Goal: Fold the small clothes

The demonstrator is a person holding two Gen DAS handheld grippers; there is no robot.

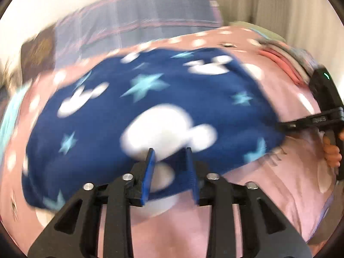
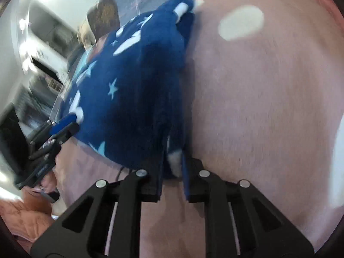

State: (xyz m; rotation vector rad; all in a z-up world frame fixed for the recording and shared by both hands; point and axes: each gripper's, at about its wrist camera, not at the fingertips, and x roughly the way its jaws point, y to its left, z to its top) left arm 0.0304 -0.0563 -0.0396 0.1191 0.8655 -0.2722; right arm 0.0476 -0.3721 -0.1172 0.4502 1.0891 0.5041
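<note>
Pink dotted bedding spreads under everything, with a plaid pillow beyond. Left tongs pinch the near hem of the navy fleece garment, which stretches ahead of them. Right tongs are clenched on its right-hand end. Its long axis runs tong to tong. Starred, white-blotched, soft, motion-blurred.

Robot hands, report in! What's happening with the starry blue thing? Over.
Left gripper and right gripper both clamped on blue garment. Lying on pink bedspread. Nothing blocking.
</note>
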